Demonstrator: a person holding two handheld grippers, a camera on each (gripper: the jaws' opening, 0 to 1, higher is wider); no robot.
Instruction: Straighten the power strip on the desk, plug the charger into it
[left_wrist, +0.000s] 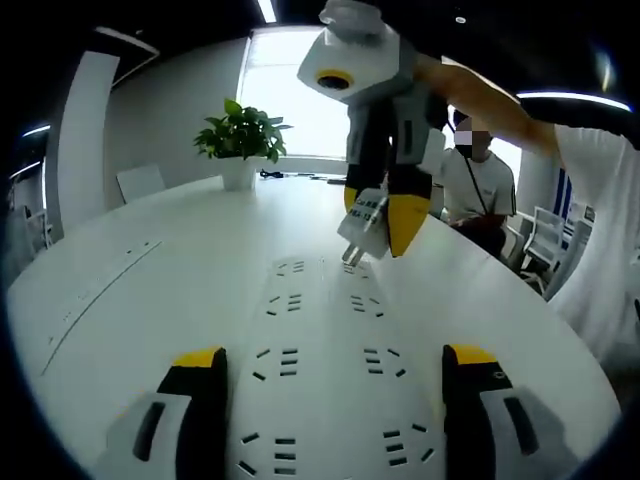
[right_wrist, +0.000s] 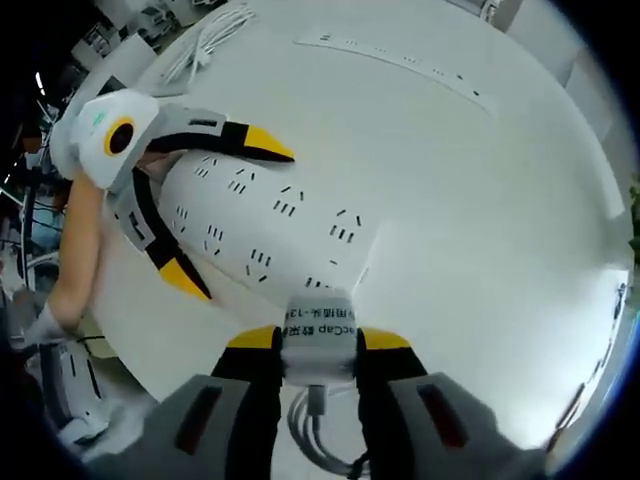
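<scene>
- Lying flat on the white desk (left_wrist: 120, 260), the power strip (left_wrist: 325, 360) runs between the wide-apart jaws of the left gripper (left_wrist: 330, 375) and on ahead of them.
- Clamped between the jaws of the right gripper (right_wrist: 318, 345), the white charger (right_wrist: 318, 335) hangs just above the strip's far end, prongs pointing down.
- A coiled white cable (right_wrist: 320, 440) trails behind those jaws.
- A potted plant (left_wrist: 240, 140) stands well beyond both grippers.

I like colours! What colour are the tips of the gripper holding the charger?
Yellow tips on the right gripper, clearest in the left gripper view.
</scene>
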